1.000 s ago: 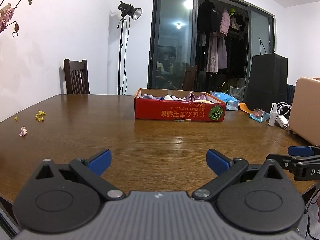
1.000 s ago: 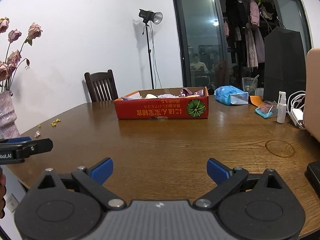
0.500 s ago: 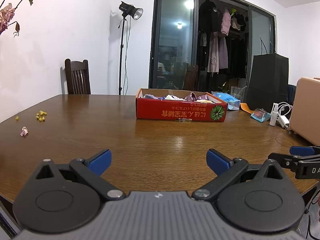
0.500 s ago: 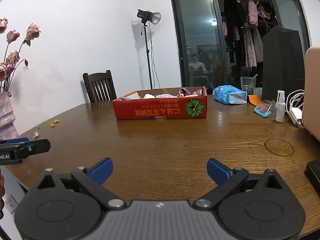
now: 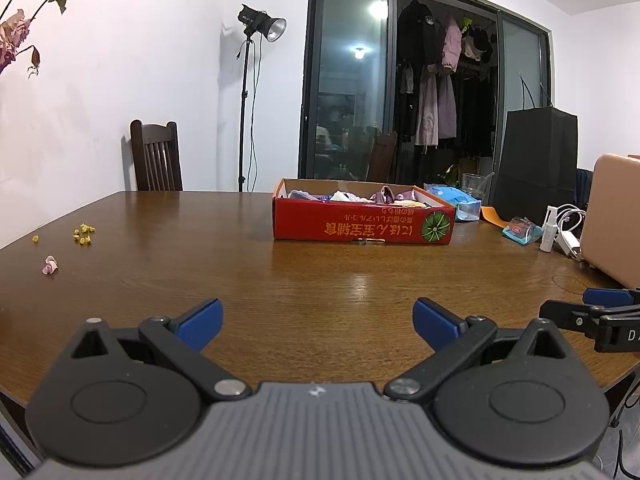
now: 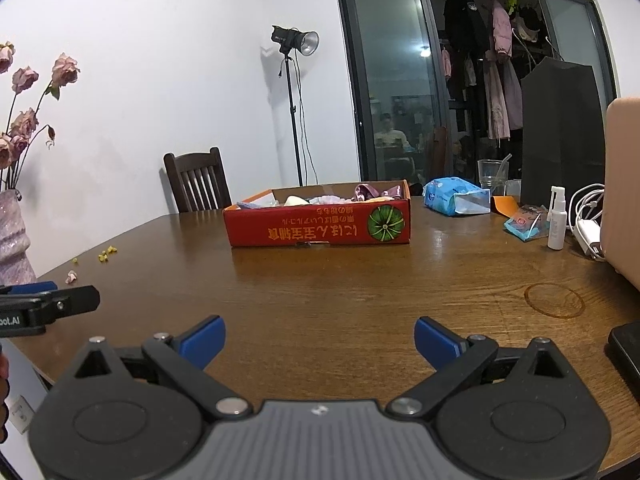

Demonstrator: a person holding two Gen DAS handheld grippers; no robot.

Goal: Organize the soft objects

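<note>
While both tools hover low over the near edge of the wooden table, nothing is being grabbed: the left hand-held gripper is spread wide and empty, same for the right hand-held gripper. The soft stuff, a pile of pastel cloth pieces, sits inside the red cardboard box at about 12 o'clock from the left one, well apart from both. A blue tissue pack lies just beside the box at 3 o'clock.

Right hand-held gripper agape, empty; red box beyond.
</note>
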